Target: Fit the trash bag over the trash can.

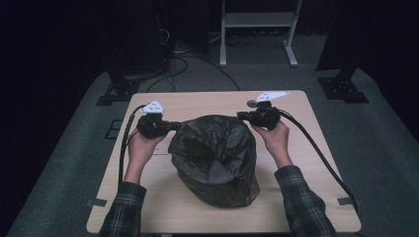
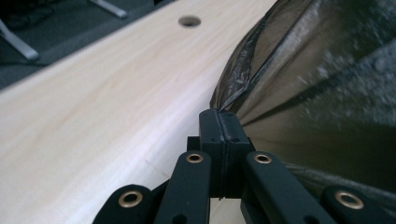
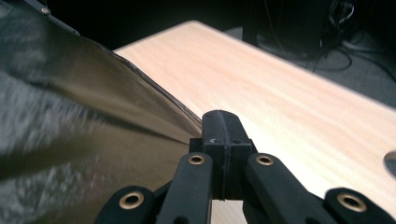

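A dark, crinkled plastic bag (image 1: pixel 215 158) stands on the light wooden table (image 1: pixel 148 197), its mouth open toward the person. My left gripper (image 1: pixel 176 125) is shut on the bag's rim at its left side, and my right gripper (image 1: pixel 240 116) is shut on the rim at its right. In the left gripper view the jaws (image 2: pixel 219 116) are pressed together with the bag's edge (image 2: pixel 238 74) pinched at their tips. The right gripper view has the jaws (image 3: pixel 223 116) closed on the bag film (image 3: pixel 84 130), which stretches away to the left.
Cables trail from both grippers over the table's sides. A round hole (image 2: pixel 189 21) sits in the tabletop near its far edge. A white frame stand (image 1: pixel 259 29) and dark equipment with wires (image 1: pixel 148 54) stand on the grey floor beyond the table.
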Demonstrator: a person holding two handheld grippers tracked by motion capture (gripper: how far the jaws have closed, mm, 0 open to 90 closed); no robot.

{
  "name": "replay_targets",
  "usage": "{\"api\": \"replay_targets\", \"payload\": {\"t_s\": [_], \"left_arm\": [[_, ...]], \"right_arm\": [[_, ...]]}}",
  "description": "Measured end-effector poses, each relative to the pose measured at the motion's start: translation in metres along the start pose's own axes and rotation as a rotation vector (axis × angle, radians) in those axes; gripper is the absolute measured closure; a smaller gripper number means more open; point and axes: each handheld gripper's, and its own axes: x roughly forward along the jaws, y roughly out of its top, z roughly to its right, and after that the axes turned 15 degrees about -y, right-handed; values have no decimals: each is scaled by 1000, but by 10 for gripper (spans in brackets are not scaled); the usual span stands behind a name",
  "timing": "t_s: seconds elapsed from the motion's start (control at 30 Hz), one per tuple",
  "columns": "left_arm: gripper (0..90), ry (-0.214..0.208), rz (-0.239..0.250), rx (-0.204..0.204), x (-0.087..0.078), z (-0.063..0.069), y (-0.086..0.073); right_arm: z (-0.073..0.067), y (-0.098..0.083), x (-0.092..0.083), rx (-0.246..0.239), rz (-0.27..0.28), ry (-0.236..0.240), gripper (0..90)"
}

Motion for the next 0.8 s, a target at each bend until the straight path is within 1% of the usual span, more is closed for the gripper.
{"api": "replay_targets", "payload": {"t_s": [0.07, 0.13, 0.3, 0.37, 0.4, 0.47, 0.5, 0.53, 0.57, 0.6, 0.63, 0.67, 0.7, 0.73, 0.8], "left_arm": [[899, -8, -8, -19, 6, -3, -7], [899, -10, -32, -30, 12, -6, -14], [899, -22, -71, -61, 29, -10, -32], [899, -24, -88, -67, 35, -10, -37], [899, -29, -91, -68, 37, -11, -40], [899, -33, -79, -75, 38, -11, -42], [898, -40, -71, -74, 36, -11, -41], [883, -38, -55, -77, 34, -10, -40], [824, -32, -39, -75, 31, -10, -39], [764, -33, -18, -77, 27, -9, -37], [698, -28, 0, -78, 23, -8, -36], [628, -22, 12, -82, 19, -7, -35], [553, -28, 20, -91, 15, -6, -34], [494, -34, 20, -95, 12, -5, -34], [376, -35, 6, -96, 5, -2, -35]], "right_arm": [[0, -7, 6, 5, -21, 1, 900], [-1, -14, 13, 11, -45, 4, 900], [-2, -31, 27, 17, -87, 4, 900], [-3, -38, 31, 22, -107, 5, 900], [-3, -41, 33, 22, -114, 4, 900], [-3, -46, 35, 26, -121, 7, 900], [-3, -47, 35, 27, -122, 8, 899], [-3, -47, 34, 27, -117, 11, 899], [-2, -46, 33, 25, -114, 12, 897], [-2, -44, 30, 20, -102, 5, 806], [-1, -42, 27, 30, -88, -1, 709], [0, -40, 24, 45, -78, 6, 649], [2, -37, 20, 57, -73, 9, 604], [3, -35, 16, 60, -66, 2, 560], [5, -30, 6, 58, -52, -4, 469]]}}
